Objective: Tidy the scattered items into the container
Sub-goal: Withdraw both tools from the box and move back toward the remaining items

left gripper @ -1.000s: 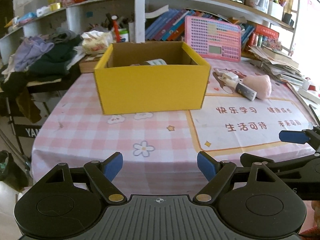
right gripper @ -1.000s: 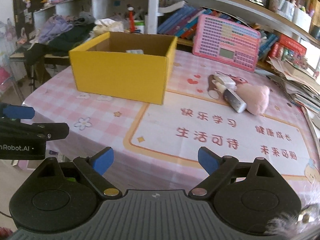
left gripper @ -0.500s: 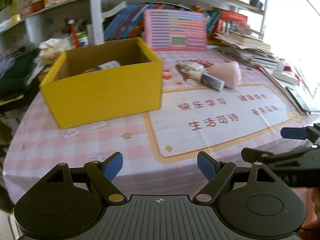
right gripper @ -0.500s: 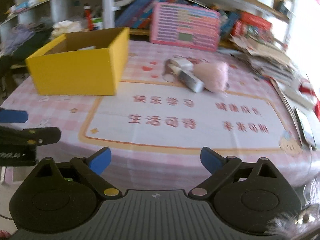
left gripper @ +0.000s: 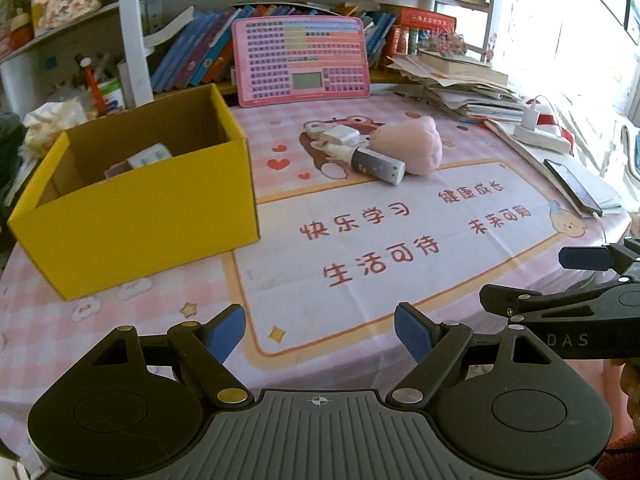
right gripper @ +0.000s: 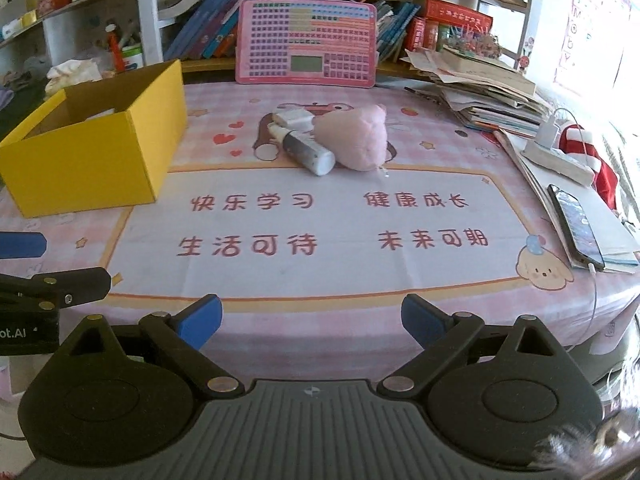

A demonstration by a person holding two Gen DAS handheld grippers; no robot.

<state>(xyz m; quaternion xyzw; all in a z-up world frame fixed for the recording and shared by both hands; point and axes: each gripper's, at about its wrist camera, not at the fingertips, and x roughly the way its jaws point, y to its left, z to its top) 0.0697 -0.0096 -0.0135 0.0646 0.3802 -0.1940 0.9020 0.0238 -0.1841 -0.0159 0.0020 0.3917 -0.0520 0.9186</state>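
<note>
A yellow cardboard box (left gripper: pixel 136 216) stands on the left of the table, with a white pack (left gripper: pixel 150 155) inside; it also shows in the right wrist view (right gripper: pixel 92 152). Right of it lie a pink plush toy (left gripper: pixel 412 146) (right gripper: pixel 360 142), a grey spray bottle (left gripper: pixel 376 164) (right gripper: pixel 306 148) and a small white box (left gripper: pixel 338 135) (right gripper: pixel 294 118), touching each other. My left gripper (left gripper: pixel 320 330) is open and empty near the table's front edge. My right gripper (right gripper: pixel 312 320) is open and empty, to the right of the left one.
A pink keyboard toy (right gripper: pixel 306 44) leans against the shelf of books at the back. A stack of papers (right gripper: pixel 484 88), a power strip with a charger (right gripper: pixel 556 156) and a phone (right gripper: pixel 576 224) lie along the right edge. Clothes pile at far left.
Both grippers have swung to the right, so the box has shifted left in view and the plush toy and bottle have come toward the middle. Both stay open.
</note>
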